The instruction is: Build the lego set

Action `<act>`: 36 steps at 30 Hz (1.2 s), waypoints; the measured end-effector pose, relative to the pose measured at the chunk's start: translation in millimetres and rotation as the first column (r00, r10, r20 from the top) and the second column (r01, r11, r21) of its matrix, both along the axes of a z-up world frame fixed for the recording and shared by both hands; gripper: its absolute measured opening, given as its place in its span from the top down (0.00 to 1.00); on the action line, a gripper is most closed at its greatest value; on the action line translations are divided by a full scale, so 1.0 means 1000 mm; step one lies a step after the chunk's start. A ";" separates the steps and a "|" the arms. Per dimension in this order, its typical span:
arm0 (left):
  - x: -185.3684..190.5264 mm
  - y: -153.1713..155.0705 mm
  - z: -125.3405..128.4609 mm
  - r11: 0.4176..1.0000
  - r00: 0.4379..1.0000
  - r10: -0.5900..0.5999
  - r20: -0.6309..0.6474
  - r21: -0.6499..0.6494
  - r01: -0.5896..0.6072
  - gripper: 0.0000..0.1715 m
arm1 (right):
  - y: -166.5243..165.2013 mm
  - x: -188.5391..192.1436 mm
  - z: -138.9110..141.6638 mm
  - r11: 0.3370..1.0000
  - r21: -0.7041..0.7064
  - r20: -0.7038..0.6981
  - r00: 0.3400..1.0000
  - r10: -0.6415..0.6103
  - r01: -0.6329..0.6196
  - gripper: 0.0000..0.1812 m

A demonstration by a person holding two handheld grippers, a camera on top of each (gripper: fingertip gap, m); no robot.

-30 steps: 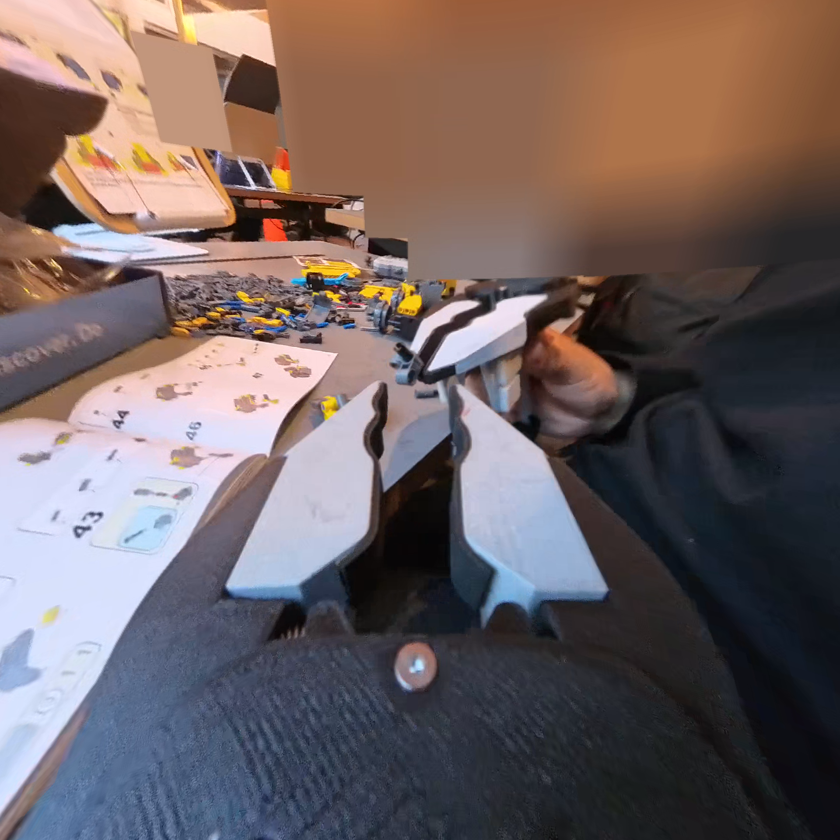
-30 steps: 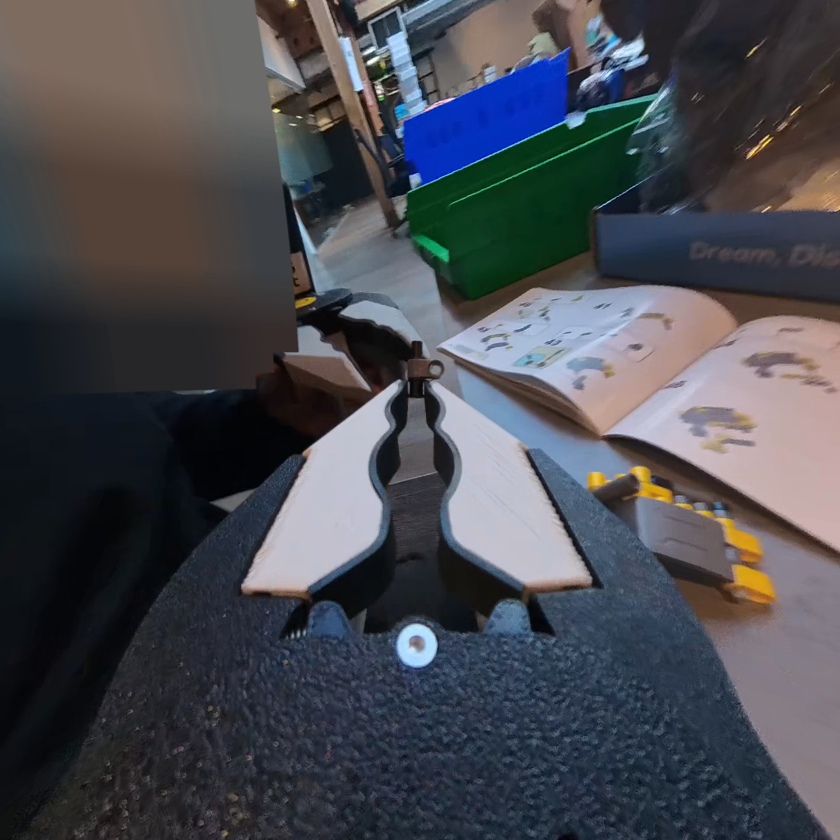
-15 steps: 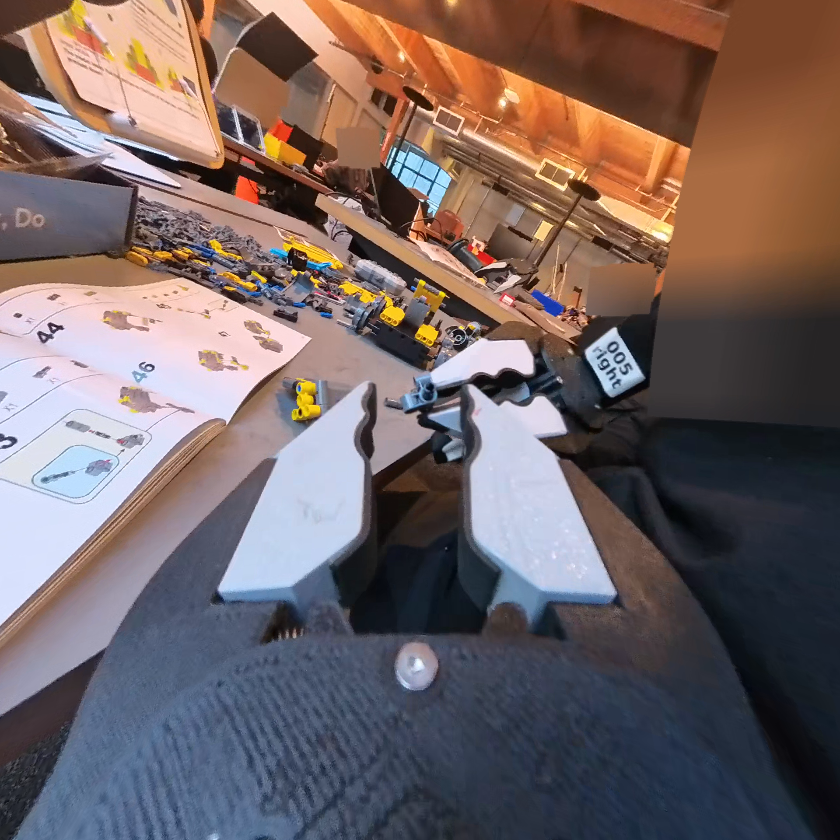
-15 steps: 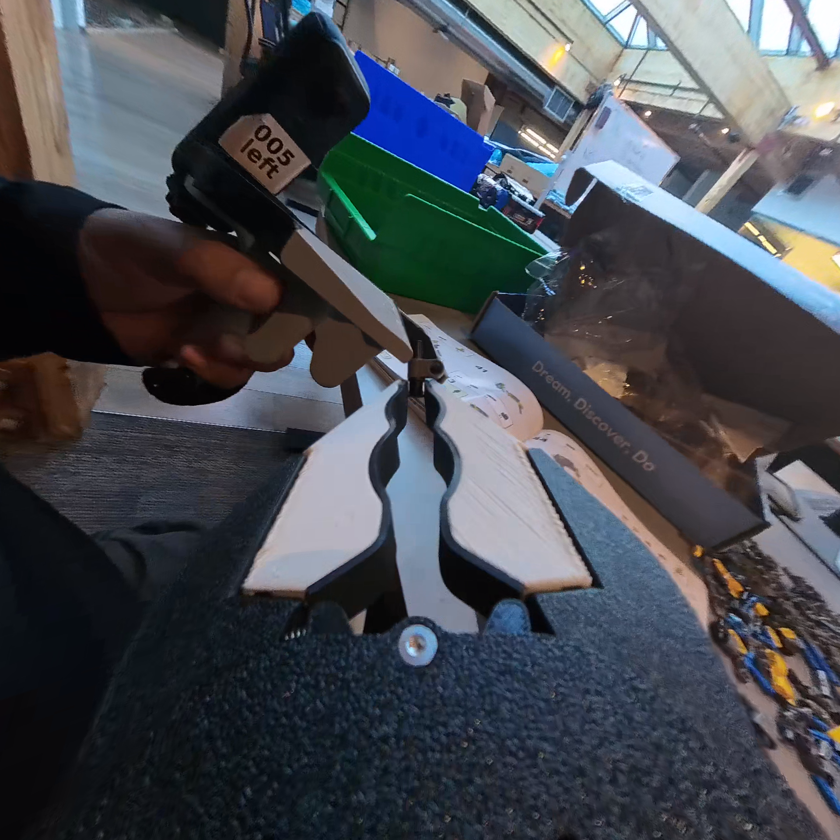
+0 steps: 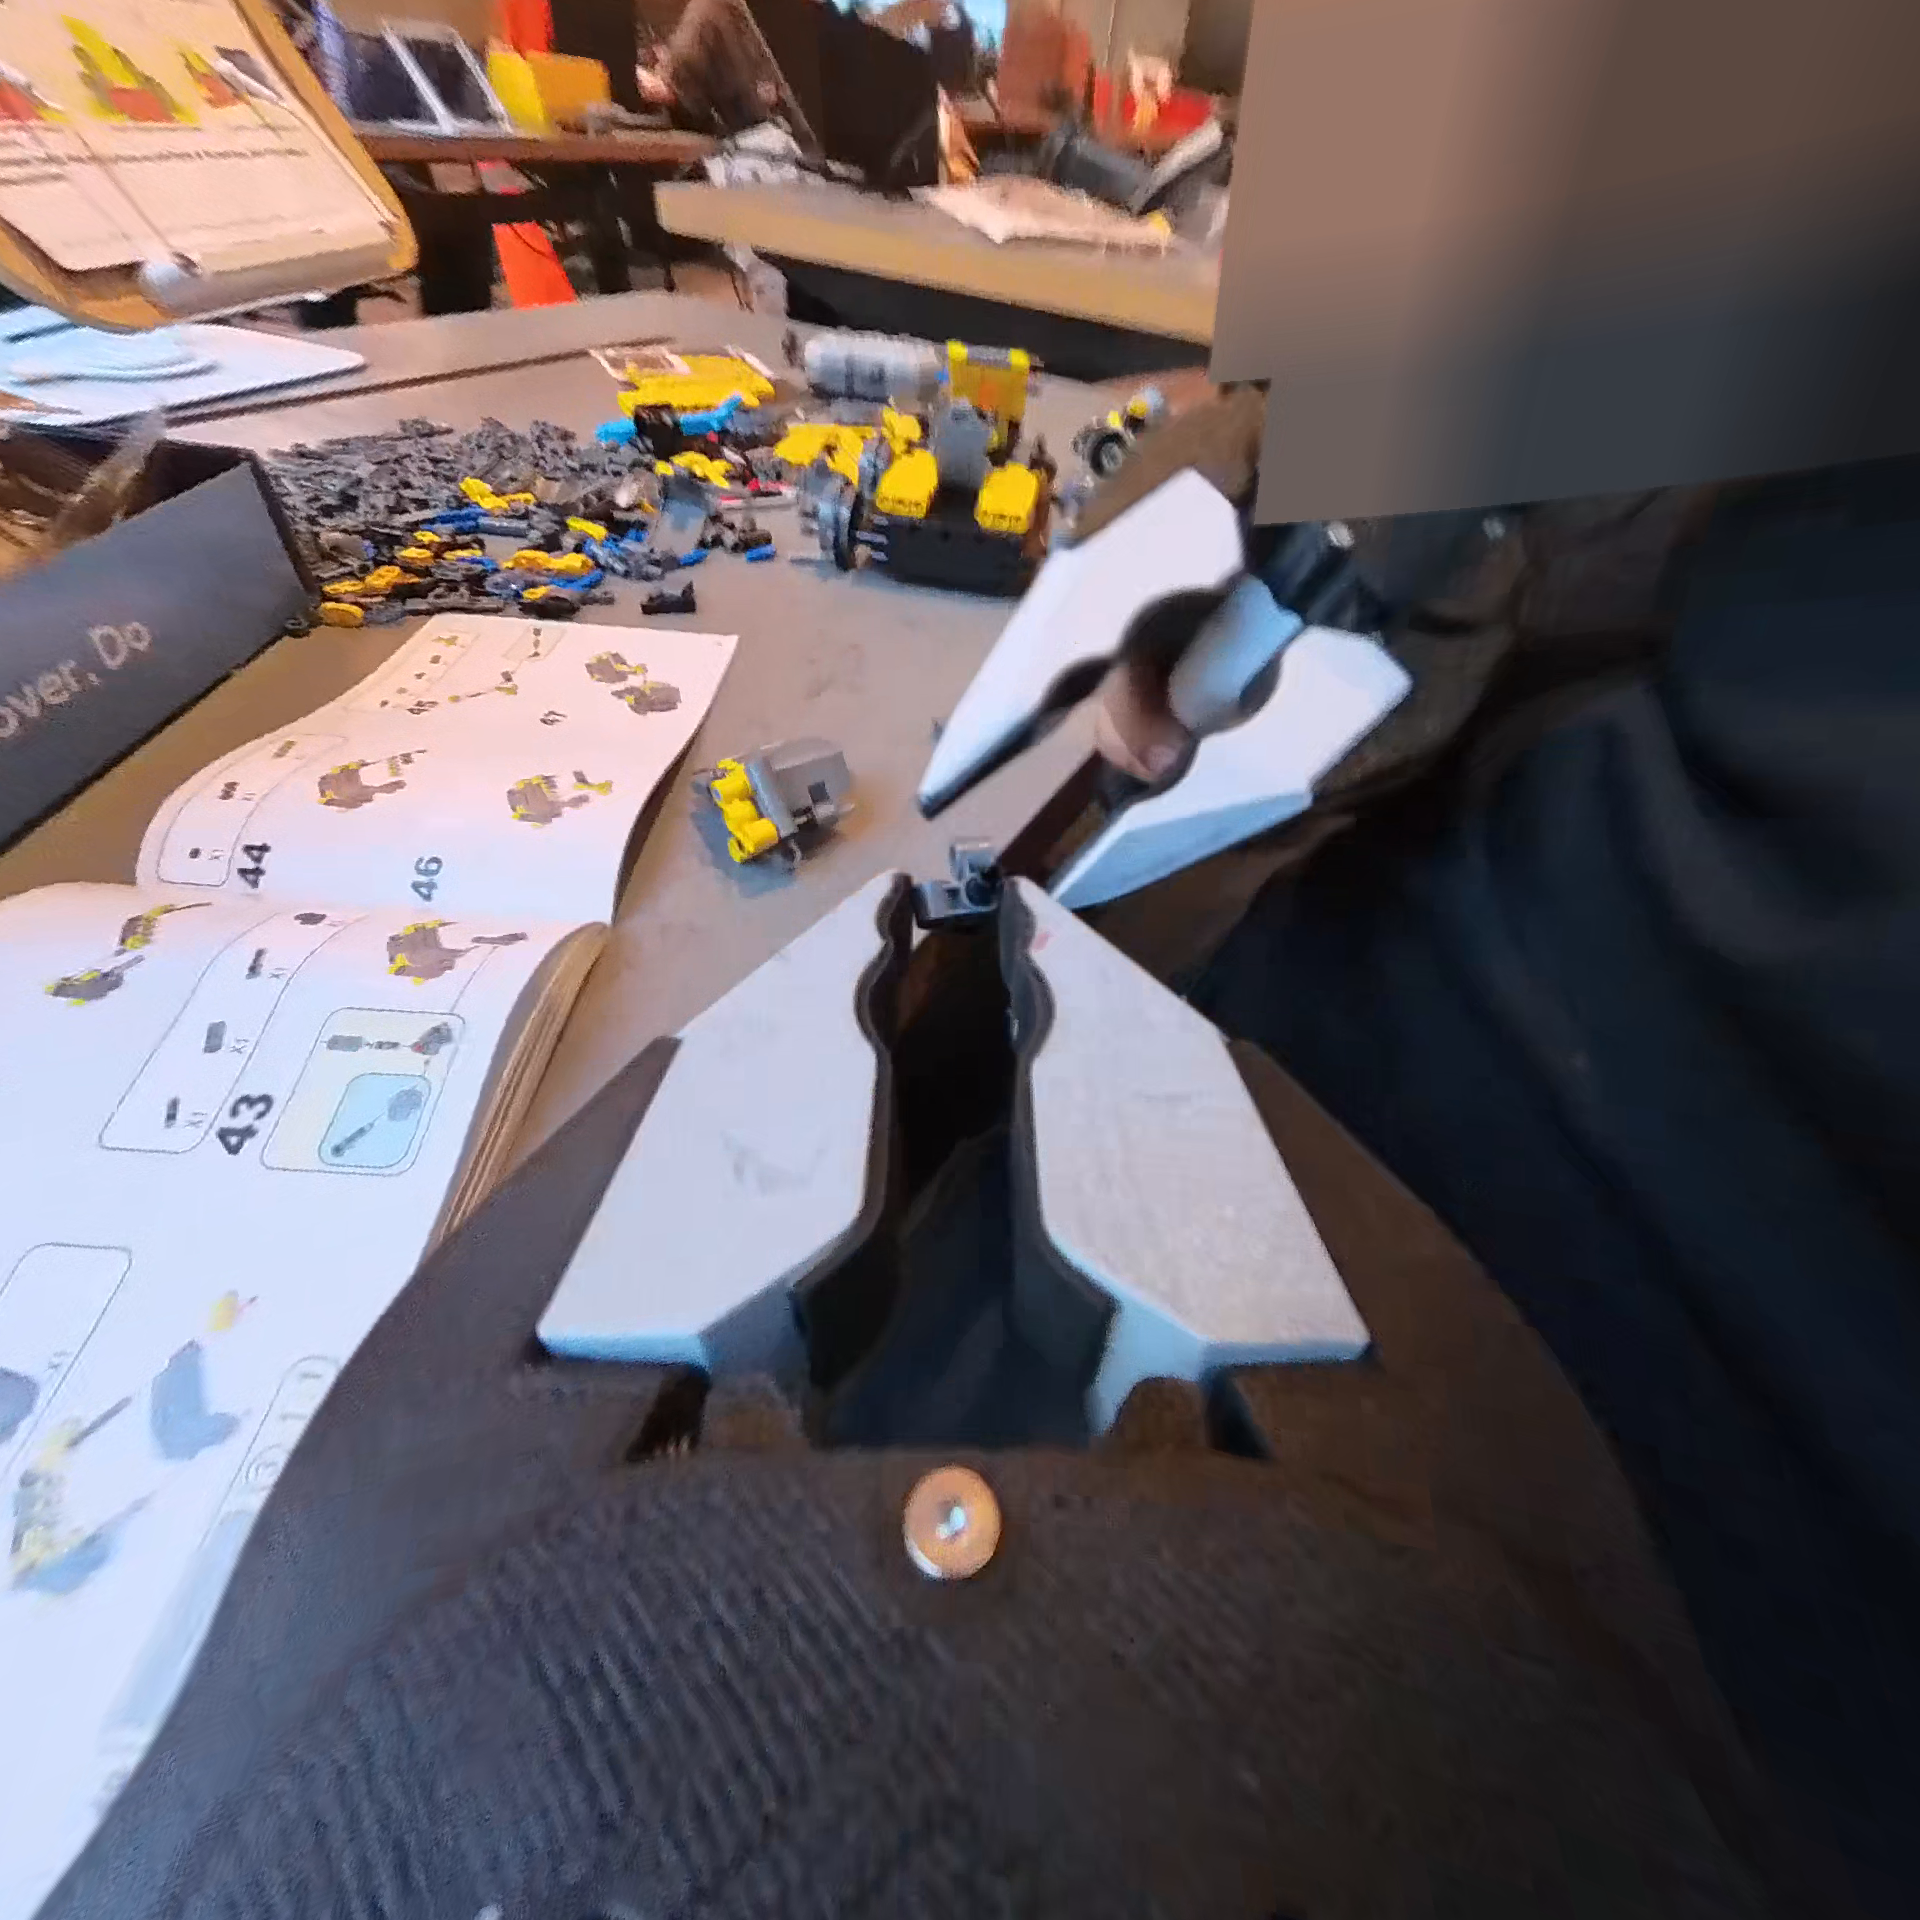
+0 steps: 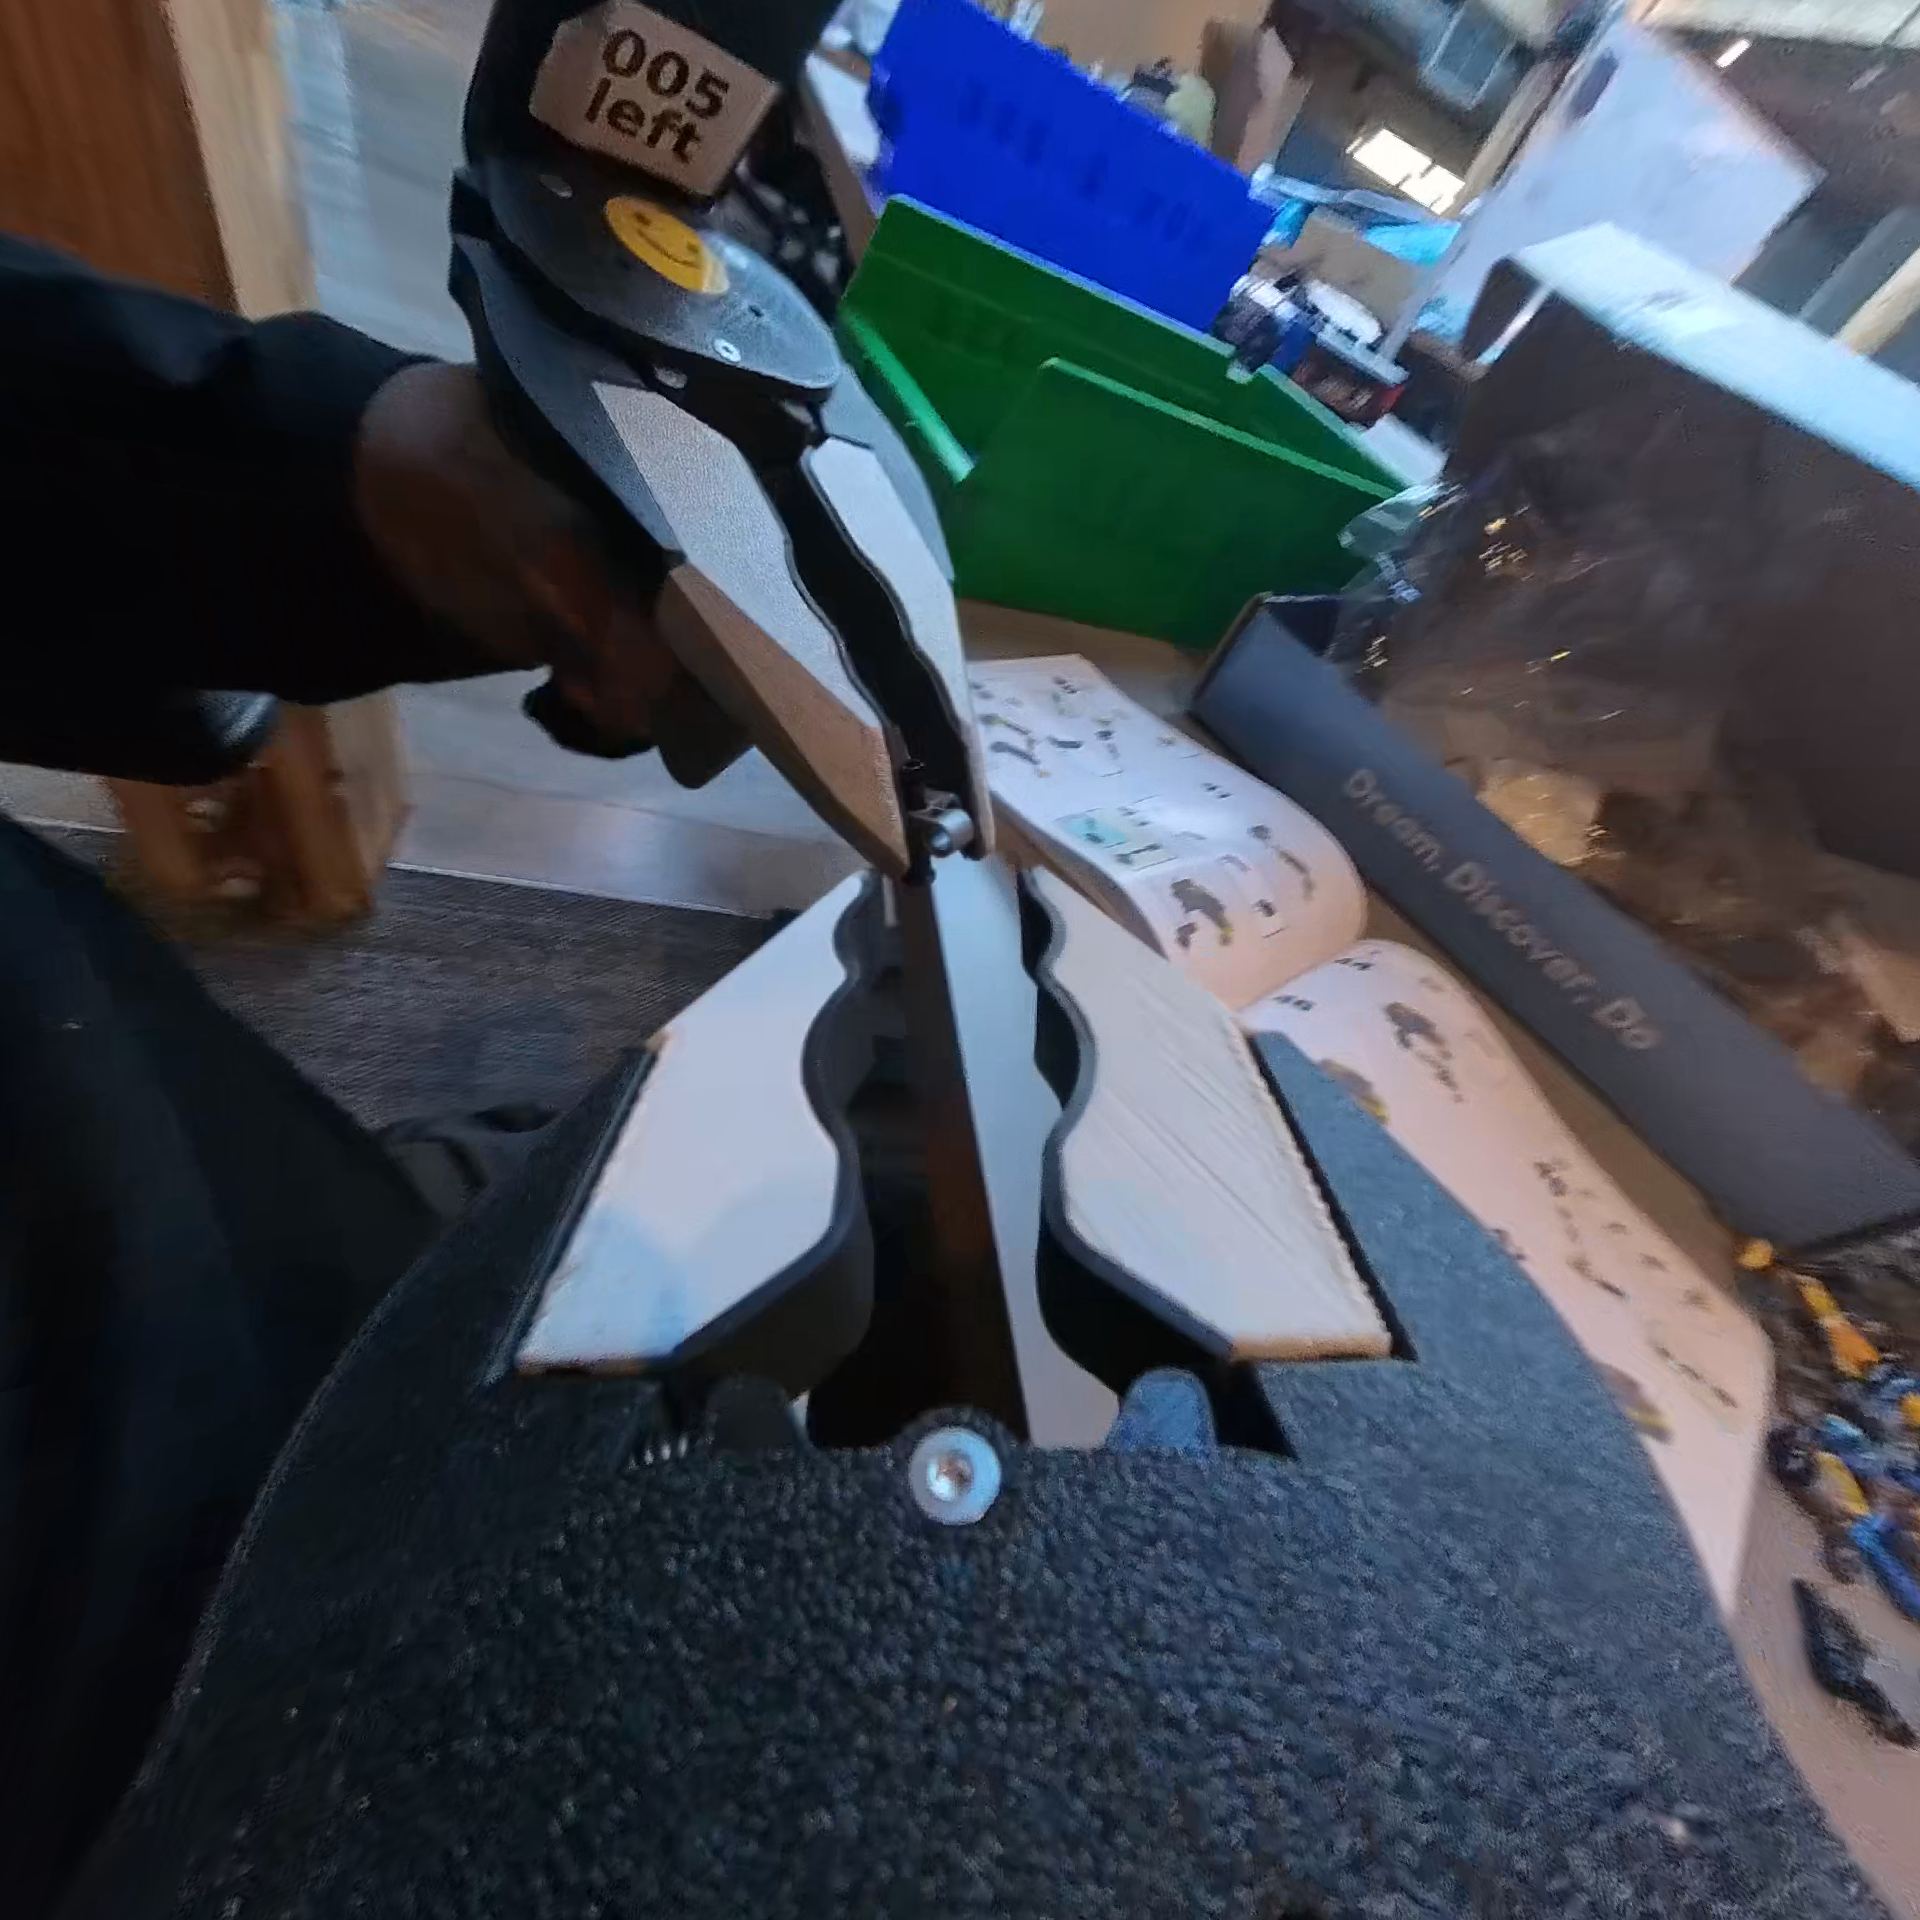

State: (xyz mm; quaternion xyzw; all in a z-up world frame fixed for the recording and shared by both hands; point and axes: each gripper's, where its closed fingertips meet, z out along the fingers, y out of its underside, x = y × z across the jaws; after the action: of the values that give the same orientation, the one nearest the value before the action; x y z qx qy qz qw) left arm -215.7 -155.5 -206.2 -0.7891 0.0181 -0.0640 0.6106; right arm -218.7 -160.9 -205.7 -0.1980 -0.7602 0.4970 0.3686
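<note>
So the left claw is pinched nearly shut on a tiny dark connector piece, held right at its tips out past the desk edge (over the person's dark clothing). The right claw sits tip to tip with it, jaws parted and nothing in them; in its own view the connector piece is just beyond its tips, caught in the other claw.

Looks to me like a handover that's basically finished, left side now owning the part. Whatever comes next calls for a steady pinch, since the grip is only on the very end of a small piece.

Just left of the left claw lies the open instruction booklet. A bit ahead sits a small grey and yellow block assembly. Farther out there's a scattered pile of loose bricks, and beside it a half-built yellow and black model.
</note>
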 end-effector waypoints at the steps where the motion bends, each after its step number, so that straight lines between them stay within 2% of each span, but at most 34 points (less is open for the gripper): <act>1: 0.003 -0.002 -0.004 0.999 0.999 -0.023 -0.027 -0.028 0.023 0.91 | -0.002 0.002 -0.003 1.000 0.003 0.035 0.999 0.023 -0.023 0.86; 4: 0.007 -0.010 -0.030 0.977 0.988 -0.087 -0.130 -0.204 0.059 0.91 | -0.006 0.009 -0.011 0.993 0.060 0.069 0.993 0.100 -0.105 0.88; 6: 0.018 -0.014 -0.045 0.947 0.975 -0.165 -0.149 -0.301 0.114 0.91 | -0.007 0.014 -0.018 0.980 0.126 0.080 0.987 0.143 -0.152 0.91; 8: 0.025 -0.014 -0.053 0.928 0.967 -0.203 -0.152 -0.345 0.141 0.91 | -0.013 0.023 -0.029 0.957 0.177 0.112 0.971 0.212 -0.229 0.93; 12: 0.035 -0.015 -0.059 0.913 0.965 -0.245 -0.093 -0.356 0.198 0.91 | -0.017 0.033 -0.050 0.914 0.269 0.160 0.950 0.269 -0.304 0.91; 15: 0.042 -0.016 -0.060 0.903 0.958 -0.277 -0.072 -0.360 0.234 0.91 | -0.019 0.037 -0.057 0.908 0.262 0.196 0.939 0.282 -0.327 0.92; 22: 0.043 -0.015 -0.064 0.901 0.955 -0.285 -0.082 -0.362 0.238 0.91 | -0.018 0.041 -0.064 0.908 0.242 0.221 0.930 0.292 -0.342 0.95; 25: 0.037 -0.011 -0.056 0.930 0.960 -0.250 -0.129 -0.308 0.201 0.91 | -0.015 0.035 -0.056 0.941 0.156 0.241 0.935 0.259 -0.301 0.95; 29: 0.025 -0.003 -0.030 0.981 0.974 -0.152 -0.166 -0.144 0.129 0.91 | -0.004 0.022 -0.033 0.976 -0.076 0.284 0.934 0.216 -0.203 0.92; 30: 0.022 0.000 -0.021 0.991 0.984 -0.115 -0.137 -0.089 0.104 0.91 | -0.001 0.019 -0.027 0.976 -0.129 0.285 0.936 0.207 -0.177 0.91; 32: 0.014 0.009 0.001 0.999 0.999 -0.033 0.035 0.038 0.032 0.91 | 0.004 0.013 -0.018 0.973 -0.183 0.275 0.943 0.186 -0.138 0.84; 34: 0.007 0.013 0.013 0.993 0.974 -0.006 0.228 0.120 -0.022 0.91 | 0.006 0.009 -0.013 0.979 -0.169 0.239 0.959 0.154 -0.115 0.82; 36: 0.002 0.015 0.016 0.988 0.933 -0.003 0.361 0.148 -0.054 0.91 | 0.010 0.003 -0.012 0.994 -0.090 0.183 0.980 0.078 -0.062 0.82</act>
State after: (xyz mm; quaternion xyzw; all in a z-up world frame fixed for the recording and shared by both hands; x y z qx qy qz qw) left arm -213.6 -140.7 -190.5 -0.7142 -0.0994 -0.1979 0.6640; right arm -216.1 -151.1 -217.4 -0.2321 -0.7762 0.5206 0.2695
